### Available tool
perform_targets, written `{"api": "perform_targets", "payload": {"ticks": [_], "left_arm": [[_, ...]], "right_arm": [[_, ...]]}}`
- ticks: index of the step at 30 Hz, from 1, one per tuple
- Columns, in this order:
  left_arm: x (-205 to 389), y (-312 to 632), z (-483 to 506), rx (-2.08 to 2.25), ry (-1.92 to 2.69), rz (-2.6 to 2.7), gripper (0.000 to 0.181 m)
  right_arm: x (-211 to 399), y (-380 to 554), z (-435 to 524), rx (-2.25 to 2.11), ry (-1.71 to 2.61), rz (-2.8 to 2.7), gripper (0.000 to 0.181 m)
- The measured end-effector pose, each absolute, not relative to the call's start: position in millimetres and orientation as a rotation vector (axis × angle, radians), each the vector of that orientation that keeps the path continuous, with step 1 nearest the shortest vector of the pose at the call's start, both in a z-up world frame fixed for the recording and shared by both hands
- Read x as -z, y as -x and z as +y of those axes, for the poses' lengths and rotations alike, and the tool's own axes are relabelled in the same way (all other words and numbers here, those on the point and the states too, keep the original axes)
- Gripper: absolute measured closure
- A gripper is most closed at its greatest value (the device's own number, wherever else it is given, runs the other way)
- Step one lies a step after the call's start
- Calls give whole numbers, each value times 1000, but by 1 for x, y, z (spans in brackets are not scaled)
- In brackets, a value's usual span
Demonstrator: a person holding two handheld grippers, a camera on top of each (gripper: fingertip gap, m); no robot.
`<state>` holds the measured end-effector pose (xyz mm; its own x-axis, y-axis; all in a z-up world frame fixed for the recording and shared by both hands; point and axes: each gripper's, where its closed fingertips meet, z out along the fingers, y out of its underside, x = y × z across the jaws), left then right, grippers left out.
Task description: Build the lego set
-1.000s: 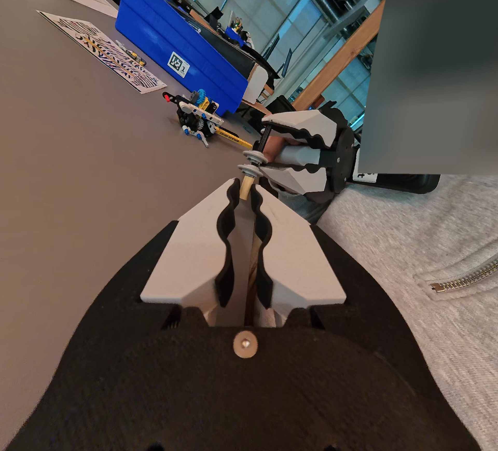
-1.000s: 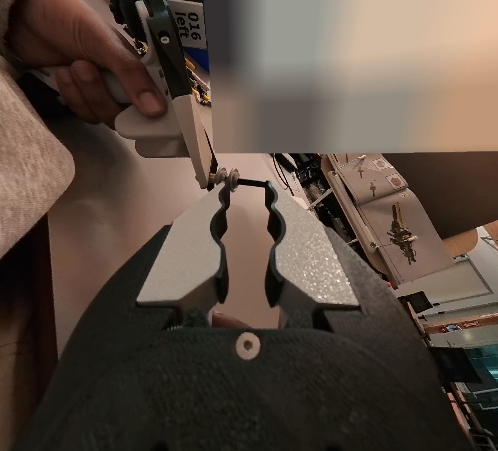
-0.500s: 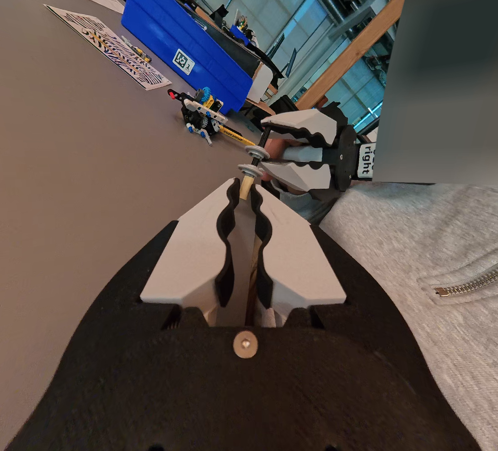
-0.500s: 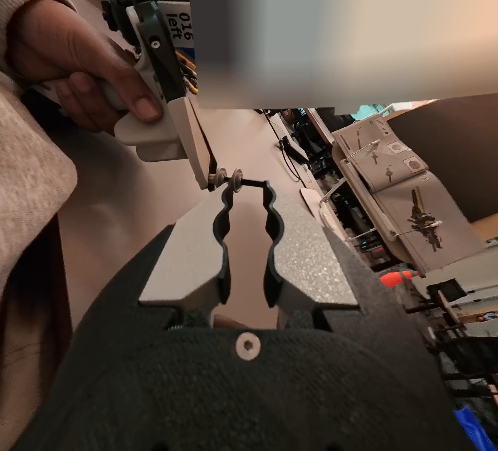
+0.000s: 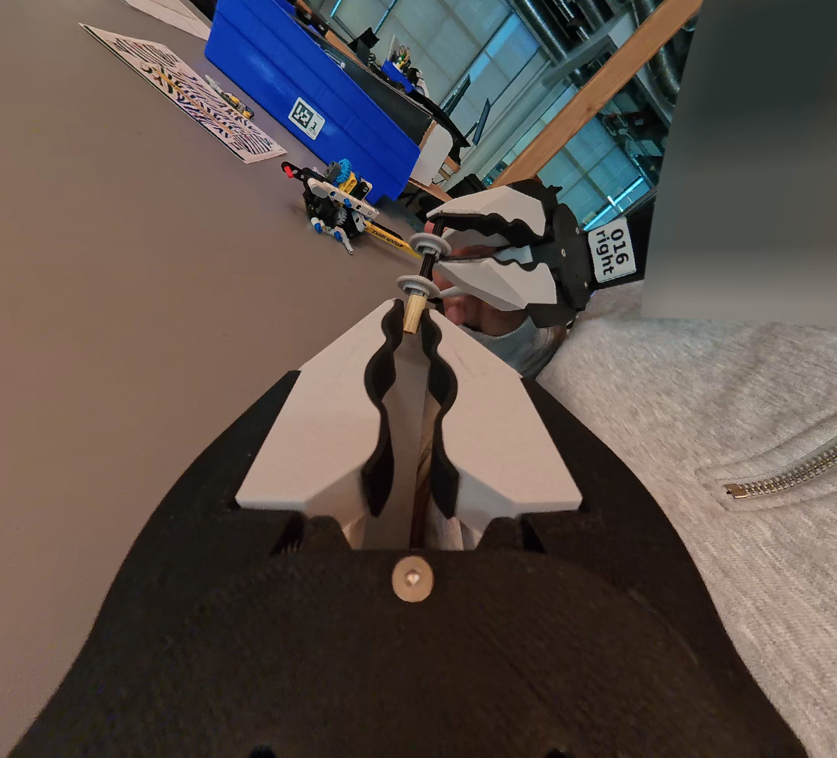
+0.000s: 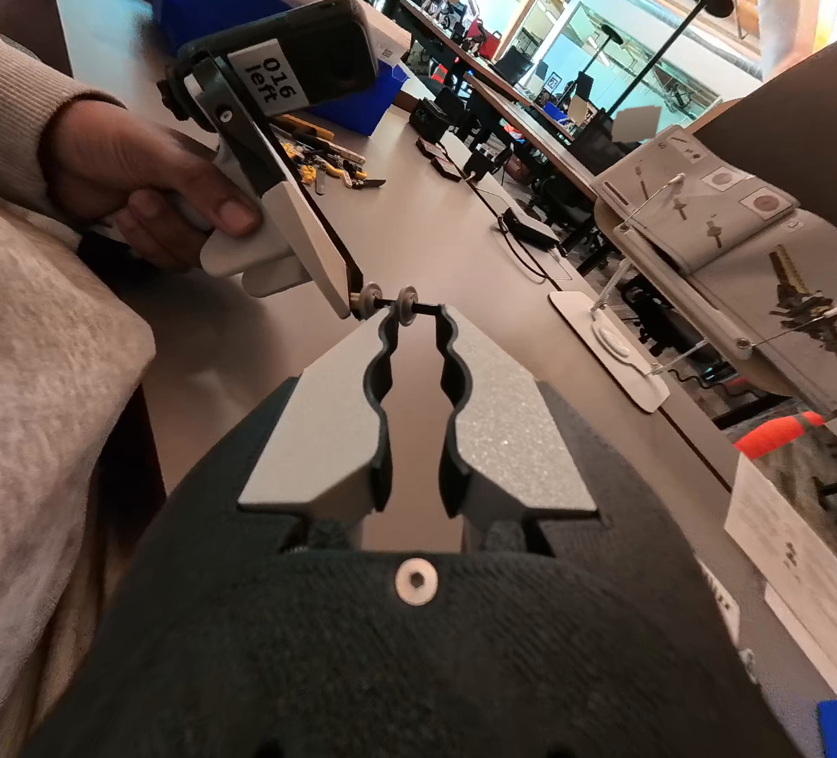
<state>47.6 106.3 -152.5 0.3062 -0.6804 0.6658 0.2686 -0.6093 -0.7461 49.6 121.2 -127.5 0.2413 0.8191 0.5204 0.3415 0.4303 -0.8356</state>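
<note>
Two grippers meet above the near edge of the grey table (image 5: 136, 328). Left gripper (image 5: 412, 319) is clenched on a tan bush (image 5: 414, 314) at one end of a black axle (image 6: 425, 307) carrying two grey discs (image 5: 414, 283). Right gripper (image 6: 414, 315) pinches the axle's other end between its tips. Partly built model (image 5: 337, 206) sits well apart, beside the blue bin (image 5: 294, 70) toward the far edge.

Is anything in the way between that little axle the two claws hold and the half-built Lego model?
Nothing visible. Only bare table lies between the axle and the model; the blue bin sits beyond the model.
</note>
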Motion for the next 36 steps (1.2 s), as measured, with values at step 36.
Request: {"api": "perform_targets", "payload": {"ticks": [36], "left_arm": [[141, -41, 112, 1525, 1652, 260, 170]], "right_arm": [[157, -47, 140, -1716, 1812, -743, 166]]}}
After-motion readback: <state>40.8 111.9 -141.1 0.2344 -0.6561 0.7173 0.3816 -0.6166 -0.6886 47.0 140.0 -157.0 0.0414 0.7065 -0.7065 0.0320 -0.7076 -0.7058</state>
